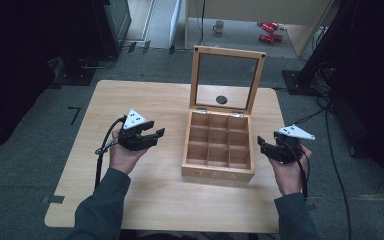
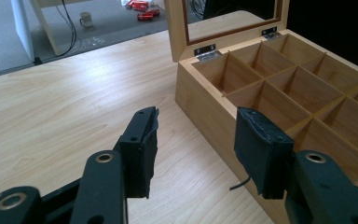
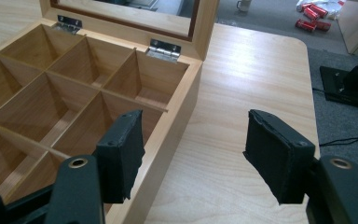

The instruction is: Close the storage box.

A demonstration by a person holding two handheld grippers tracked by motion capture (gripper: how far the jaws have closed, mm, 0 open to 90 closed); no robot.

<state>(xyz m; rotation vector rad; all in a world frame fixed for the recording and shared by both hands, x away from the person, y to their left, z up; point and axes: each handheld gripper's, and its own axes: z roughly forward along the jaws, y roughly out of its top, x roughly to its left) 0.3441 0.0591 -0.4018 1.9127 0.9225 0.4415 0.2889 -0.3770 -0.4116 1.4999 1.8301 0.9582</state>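
box (image 1: 218, 150) on table (image 1: 145, 100), between grippers

Lab-like workroom: grey carpet floor (image 1: 25, 165), black equipment stands (image 1: 325, 55), trailing cables (image 1: 337, 165).

The wooden box (image 1: 218, 172) front reads "TEA".

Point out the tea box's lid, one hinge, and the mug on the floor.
lid (image 1: 195, 75), high view, left wooden frame rail.
hinge (image 3: 164, 49), right gripper view, metal plate.
mug (image 1: 218, 26), high view, its body.
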